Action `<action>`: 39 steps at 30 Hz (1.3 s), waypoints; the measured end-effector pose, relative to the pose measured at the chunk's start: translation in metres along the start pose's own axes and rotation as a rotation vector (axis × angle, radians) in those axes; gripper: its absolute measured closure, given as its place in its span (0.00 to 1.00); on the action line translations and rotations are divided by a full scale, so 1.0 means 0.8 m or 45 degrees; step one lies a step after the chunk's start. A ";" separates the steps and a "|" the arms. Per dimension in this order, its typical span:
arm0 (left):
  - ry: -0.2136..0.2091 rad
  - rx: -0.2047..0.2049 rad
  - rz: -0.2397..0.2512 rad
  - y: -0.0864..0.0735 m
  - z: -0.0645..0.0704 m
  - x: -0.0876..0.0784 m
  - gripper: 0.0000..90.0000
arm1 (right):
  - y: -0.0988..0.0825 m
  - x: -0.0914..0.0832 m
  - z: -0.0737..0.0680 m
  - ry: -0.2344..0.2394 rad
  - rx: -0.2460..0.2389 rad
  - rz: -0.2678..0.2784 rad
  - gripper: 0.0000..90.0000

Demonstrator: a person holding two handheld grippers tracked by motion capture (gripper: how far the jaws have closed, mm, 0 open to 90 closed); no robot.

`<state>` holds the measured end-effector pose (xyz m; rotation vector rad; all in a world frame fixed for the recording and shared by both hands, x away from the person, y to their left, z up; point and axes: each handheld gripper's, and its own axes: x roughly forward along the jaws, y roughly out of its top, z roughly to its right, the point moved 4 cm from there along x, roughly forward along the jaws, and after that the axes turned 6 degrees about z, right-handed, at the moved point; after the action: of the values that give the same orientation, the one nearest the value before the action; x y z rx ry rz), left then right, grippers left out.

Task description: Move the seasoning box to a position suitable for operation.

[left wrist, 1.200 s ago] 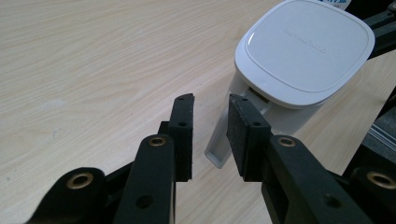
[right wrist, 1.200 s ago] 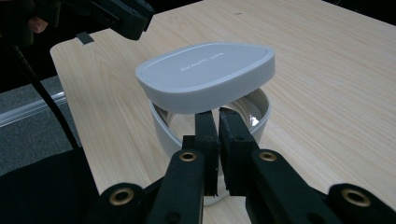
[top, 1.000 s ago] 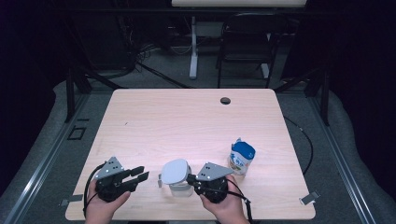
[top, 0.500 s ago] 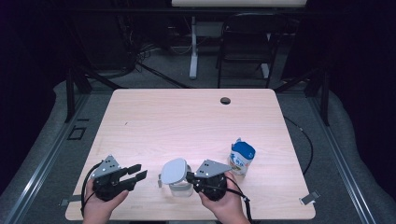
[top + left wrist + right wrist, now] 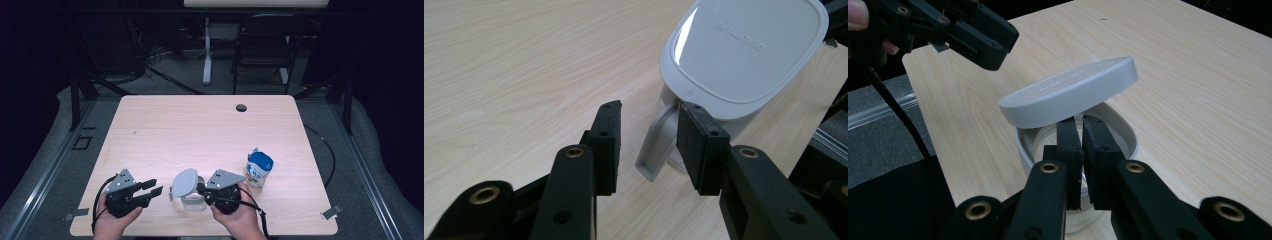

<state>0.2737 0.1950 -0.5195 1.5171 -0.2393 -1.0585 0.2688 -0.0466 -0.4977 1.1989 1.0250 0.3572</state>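
Pale wood counter [image 5: 200, 130], grain running lengthwise, corners rounded. Near the far edge, at about one o'clock from the centre, a small dark round grommet [image 5: 241, 107]. Towards four o'clock, near the right side, a small carton [image 5: 259, 169] with blue top and white printed side, upright. Beyond the far edge, at twelve o'clock, a white post [image 5: 206, 50] on the floor; just right of it a black chair [image 5: 262, 55]. Dark cables [image 5: 155, 65] strewn over the grey floor [image 5: 320, 95] at eleven o'clock. Metal rails [image 5: 45, 180] along the left and right sides. Grey tape tabs [image 5: 332, 211] by the near corners.
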 end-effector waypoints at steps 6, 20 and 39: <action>-0.004 -0.006 0.003 0.000 0.002 0.000 0.69 | 0.005 0.000 -0.001 -0.004 0.002 0.002 0.96; -0.014 0.011 -0.003 0.001 0.005 0.001 0.69 | 0.016 0.001 -0.003 -0.011 -0.012 -0.004 0.96; -0.010 0.007 -0.005 0.000 0.003 0.002 0.69 | 0.027 0.004 -0.005 -0.005 -0.039 -0.001 0.96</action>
<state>0.2727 0.1920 -0.5200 1.5193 -0.2448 -1.0682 0.2731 -0.0339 -0.4799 1.1714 1.0135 0.3690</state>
